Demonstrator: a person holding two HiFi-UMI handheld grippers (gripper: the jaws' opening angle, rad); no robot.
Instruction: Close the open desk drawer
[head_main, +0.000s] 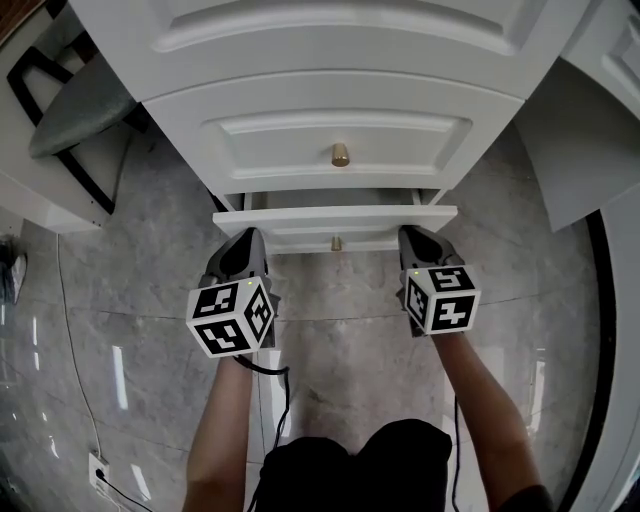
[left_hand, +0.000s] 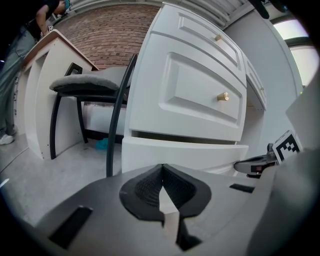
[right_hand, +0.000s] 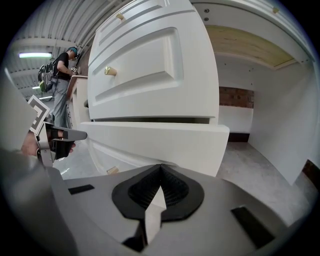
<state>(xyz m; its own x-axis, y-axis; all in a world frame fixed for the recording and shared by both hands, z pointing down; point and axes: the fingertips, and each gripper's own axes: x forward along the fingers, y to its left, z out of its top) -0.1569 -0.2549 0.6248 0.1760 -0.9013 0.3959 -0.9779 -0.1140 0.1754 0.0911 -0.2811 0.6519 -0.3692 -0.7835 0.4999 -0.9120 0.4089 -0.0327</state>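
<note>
The white desk's bottom drawer (head_main: 335, 218) stands pulled out a little, with a dark gap above its front and a small brass knob (head_main: 336, 243) at its middle. My left gripper (head_main: 247, 240) points at the left end of the drawer front (left_hand: 185, 155), jaws shut with nothing between them. At the right end of the drawer front (right_hand: 155, 137), my right gripper (head_main: 412, 238) is likewise shut and empty. Whether either tip touches the front cannot be told. In each gripper view the closed pads (left_hand: 161, 172) (right_hand: 160, 171) sit just short of the panel.
Above the open drawer is a shut drawer with a brass knob (head_main: 340, 154). A black-framed chair with a grey seat (head_main: 75, 115) stands left of the desk, over grey marble floor (head_main: 340, 350). A person (right_hand: 62, 75) stands far off. A white panel (head_main: 580, 150) closes the right side.
</note>
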